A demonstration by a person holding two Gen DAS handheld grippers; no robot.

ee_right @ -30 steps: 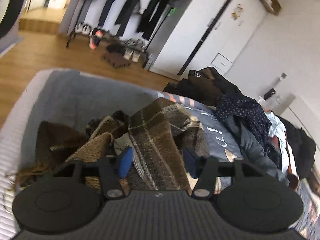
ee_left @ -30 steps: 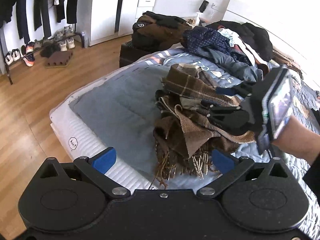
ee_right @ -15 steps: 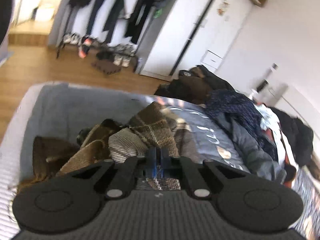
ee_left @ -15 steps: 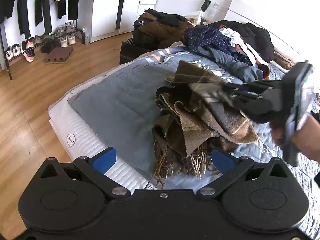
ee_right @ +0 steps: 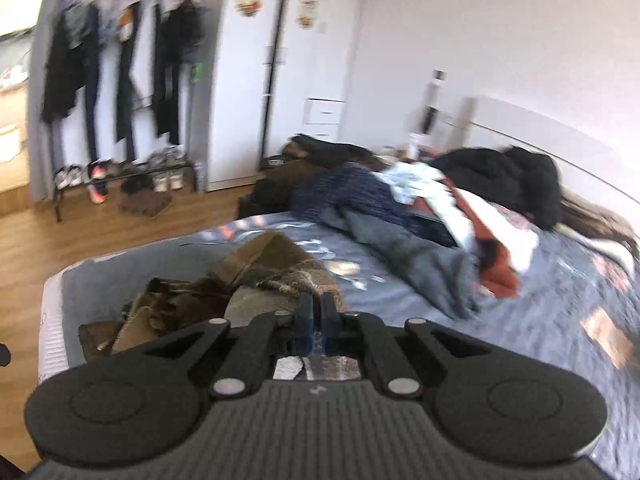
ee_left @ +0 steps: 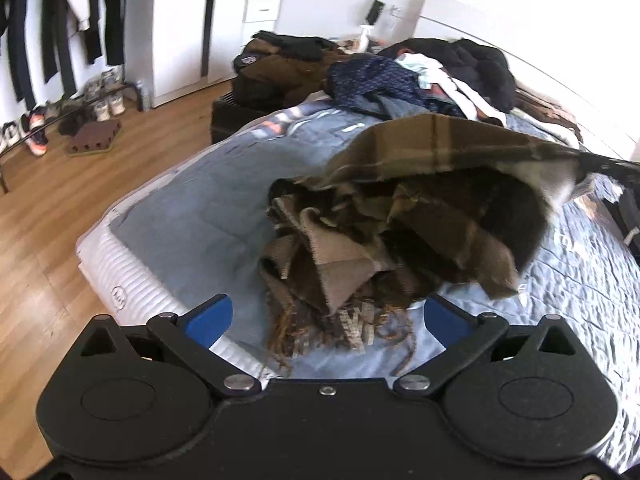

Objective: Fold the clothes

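Scarf heap on bed near foot; clothes pile behind, toward headboard.

Both looking forward along own fingers, close above the bed; sharing the brown scarf, clothes pile, far wardrobe

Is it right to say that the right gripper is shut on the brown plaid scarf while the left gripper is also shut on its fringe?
Not quite. The right gripper is shut on the brown plaid scarf, but the left wrist view shows the left gripper open, its blue pads either side of the fringe and holding nothing.
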